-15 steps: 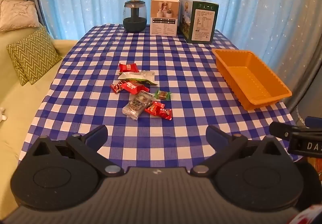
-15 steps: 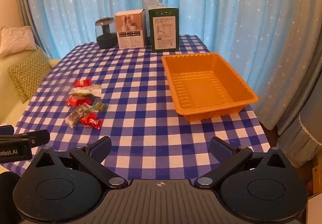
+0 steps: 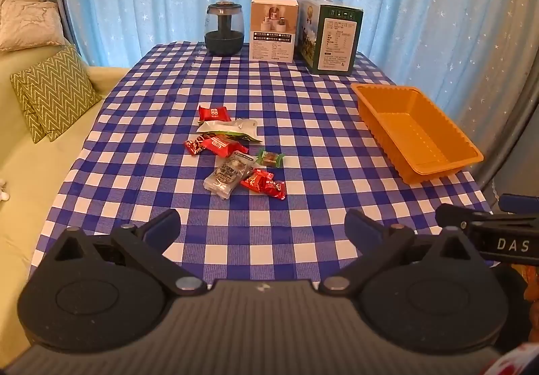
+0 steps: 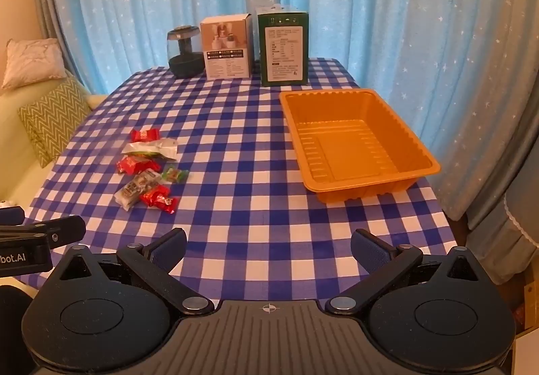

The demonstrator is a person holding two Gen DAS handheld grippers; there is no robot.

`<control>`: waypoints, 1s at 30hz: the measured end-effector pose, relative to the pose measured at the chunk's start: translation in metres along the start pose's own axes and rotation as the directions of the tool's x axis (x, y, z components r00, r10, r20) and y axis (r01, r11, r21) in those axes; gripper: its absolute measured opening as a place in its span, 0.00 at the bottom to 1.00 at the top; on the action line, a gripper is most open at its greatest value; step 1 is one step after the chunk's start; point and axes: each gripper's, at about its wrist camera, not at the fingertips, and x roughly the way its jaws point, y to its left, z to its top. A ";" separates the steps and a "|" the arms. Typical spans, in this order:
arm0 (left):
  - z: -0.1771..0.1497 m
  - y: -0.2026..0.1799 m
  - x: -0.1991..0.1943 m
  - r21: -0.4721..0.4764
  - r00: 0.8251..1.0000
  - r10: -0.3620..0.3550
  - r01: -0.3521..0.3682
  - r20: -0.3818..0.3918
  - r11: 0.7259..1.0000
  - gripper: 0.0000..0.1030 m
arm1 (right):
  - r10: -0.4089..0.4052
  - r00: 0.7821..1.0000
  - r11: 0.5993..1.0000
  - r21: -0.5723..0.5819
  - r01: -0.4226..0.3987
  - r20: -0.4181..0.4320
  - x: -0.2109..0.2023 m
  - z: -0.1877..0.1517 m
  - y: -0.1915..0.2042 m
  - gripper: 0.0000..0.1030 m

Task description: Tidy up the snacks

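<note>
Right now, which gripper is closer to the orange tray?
Right. The right gripper hangs over the near table edge just short of the orange tray; the left gripper sits farther left, facing the snacks.

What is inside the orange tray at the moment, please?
Nothing: the orange tray shows only its bare ribbed floor in the right wrist view. The snacks all lie on the tablecloth.

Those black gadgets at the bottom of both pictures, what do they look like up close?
Each is a matte black plastic tool with two round discs, silver pivot pins and a ribbed grey middle. The left gripper and right gripper each end in two blue-padded fingers. White lettering marks their sides. No cables or sleeves show.
</note>
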 end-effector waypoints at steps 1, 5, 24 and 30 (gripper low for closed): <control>0.000 0.000 -0.001 0.000 1.000 0.000 0.000 0.000 1.000 1.00 | 0.003 1.000 1.000 0.003 -0.003 -0.002 0.001 0.000 -0.001 1.00; 0.000 0.000 -0.003 -0.004 1.000 0.001 0.000 0.006 1.000 1.00 | 0.007 1.000 1.000 0.005 -0.007 0.001 -0.002 0.002 -0.001 1.00; 0.000 0.002 -0.005 0.000 1.000 -0.008 0.008 0.014 1.000 1.00 | 0.006 1.000 1.000 0.007 -0.006 0.014 -0.008 0.003 -0.004 1.00; 0.001 0.002 -0.005 -0.004 1.000 -0.011 0.011 0.014 1.000 1.00 | 0.006 1.000 1.000 0.007 -0.006 0.015 -0.008 0.003 -0.004 1.00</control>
